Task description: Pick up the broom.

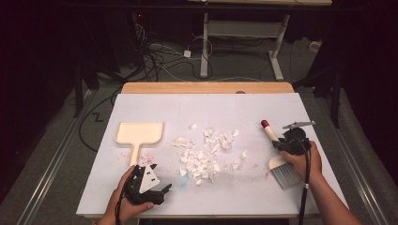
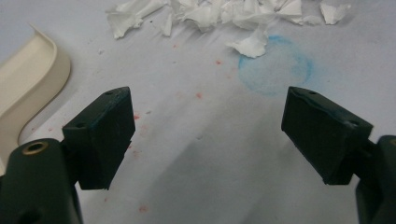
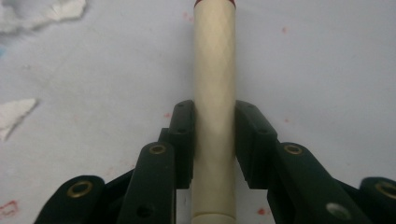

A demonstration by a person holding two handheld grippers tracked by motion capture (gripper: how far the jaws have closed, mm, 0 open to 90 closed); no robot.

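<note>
With right gripper (image 3: 214, 140) clamped on brush handle (image 3: 214, 70) and left gripper (image 2: 205, 135) spread: next, sweep paper scraps (image 1: 204, 152) toward dustpan (image 1: 139, 133).

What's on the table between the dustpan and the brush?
White paper scraps lie scattered between the dustpan and the brush, plain in the high view.

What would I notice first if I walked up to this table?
Probably the heap of torn white paper scraps in the middle of the white table. To its right, the right hand-held gripper is shut on the cream handle of a brush. A cream dustpan lies on the left, by the open left hand-held gripper.
</note>
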